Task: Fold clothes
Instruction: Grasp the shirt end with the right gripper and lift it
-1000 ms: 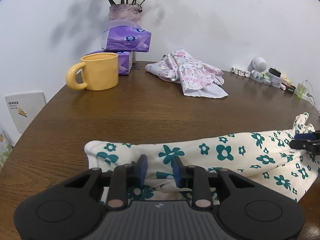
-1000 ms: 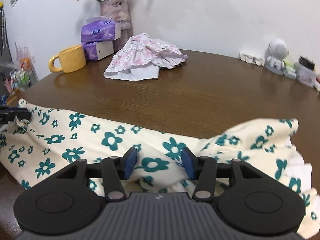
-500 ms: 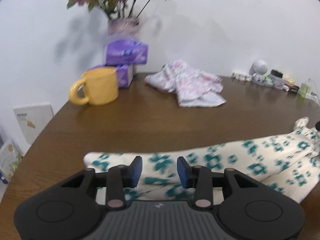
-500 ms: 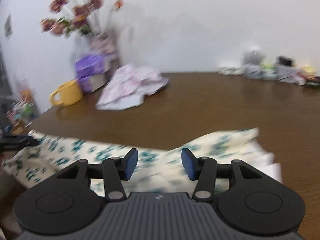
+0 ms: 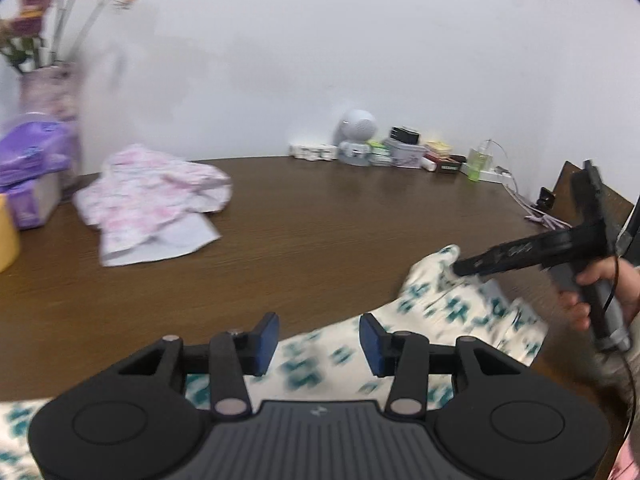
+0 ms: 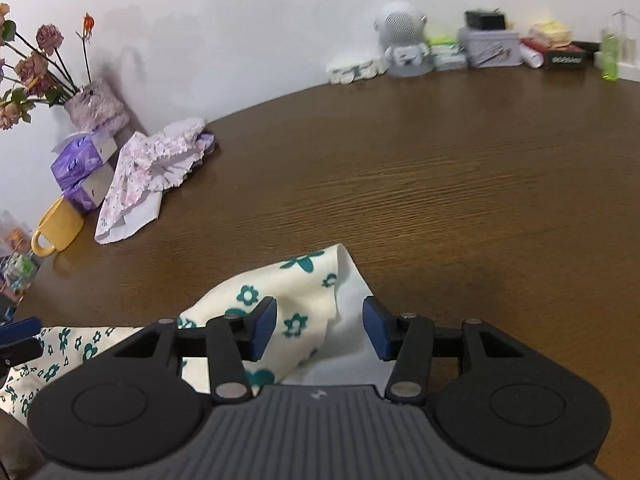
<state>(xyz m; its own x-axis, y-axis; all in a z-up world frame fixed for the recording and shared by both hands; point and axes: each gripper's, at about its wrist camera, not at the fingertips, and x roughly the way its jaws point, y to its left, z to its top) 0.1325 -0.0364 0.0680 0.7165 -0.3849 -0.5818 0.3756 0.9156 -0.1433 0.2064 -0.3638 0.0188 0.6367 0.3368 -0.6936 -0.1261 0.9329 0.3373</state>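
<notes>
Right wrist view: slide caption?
Open right claw above cream floral garment on wooden table.

In the left wrist view we see the cream cloth with teal flowers (image 5: 448, 312) smeared by motion, its print unreadable and its near part hidden under the black body of the left hand-held gripper (image 5: 319, 338). The yellow ceramic mug (image 5: 7, 236) and the purple tissue packs (image 5: 30, 168) are cut off by the left edge there. The small items along the wall behind the round white speaker figure (image 6: 402, 36) are too small for us to identify.
</notes>
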